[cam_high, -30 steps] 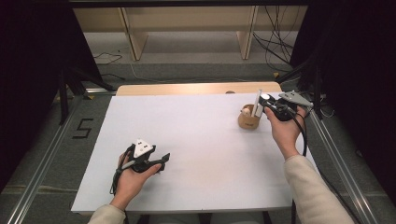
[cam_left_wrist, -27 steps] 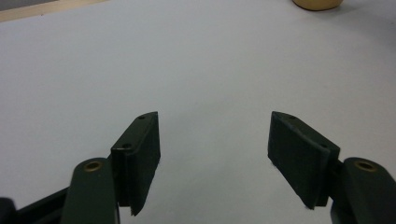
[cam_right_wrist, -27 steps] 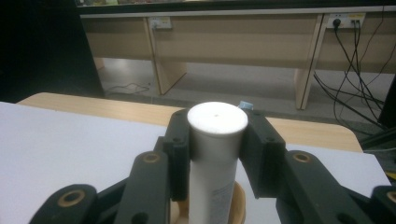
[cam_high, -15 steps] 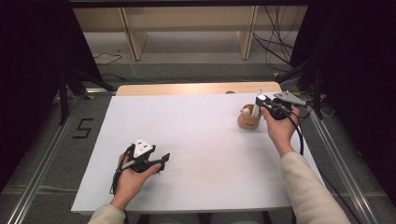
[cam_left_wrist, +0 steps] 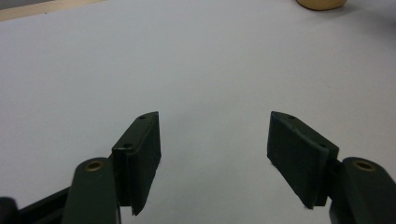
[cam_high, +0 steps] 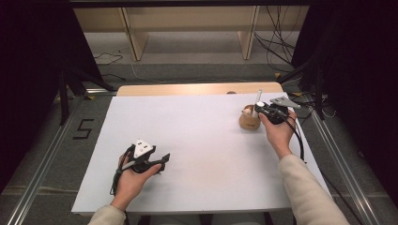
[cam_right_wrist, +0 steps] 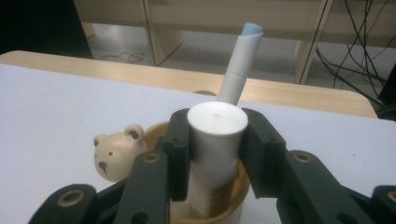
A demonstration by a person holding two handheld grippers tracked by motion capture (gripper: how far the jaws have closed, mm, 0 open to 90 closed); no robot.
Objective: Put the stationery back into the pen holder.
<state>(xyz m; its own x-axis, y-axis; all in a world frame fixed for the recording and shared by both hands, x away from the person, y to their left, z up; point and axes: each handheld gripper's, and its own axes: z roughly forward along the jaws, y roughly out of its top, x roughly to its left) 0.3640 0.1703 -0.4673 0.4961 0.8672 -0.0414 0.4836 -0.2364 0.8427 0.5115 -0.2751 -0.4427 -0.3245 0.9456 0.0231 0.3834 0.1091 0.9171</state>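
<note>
High view showed a white table (cam_high: 202, 154) with a person's two forearms coming in from the near edge. The left gripper (cam_high: 162, 158) lay low over the near left part of the table, held in the left hand (cam_high: 131, 180), and its jaws stood well apart with nothing between them. Left gripper view gave the same: two black pads over bare white surface, open, and far off at the top edge the bottom of the cup (cam_left_wrist: 321, 3). The right gripper (cam_high: 257, 109) was at the far right part of the table, right at the cup (cam_high: 249, 121). This cup was a small wooden one, standing upright near the far right corner, with a little bear head (cam_right_wrist: 116, 151) on its side. In the right gripper view the jaws were closed on a white tube (cam_right_wrist: 215, 140), one pad on each side of its thick upper part, and the lower end of the tube was inside the cup (cam_right_wrist: 233, 198). A second tube (cam_right_wrist: 239, 63), thinner and with a blue tip, stood behind, tilted a little to the right in that view; its lower end was hidden behind the held one, so I could not tell if it stood in the cup. Behind the table there was a wooden shelf (cam_high: 187, 18) and some cables (cam_high: 277, 42) on the floor.
</note>
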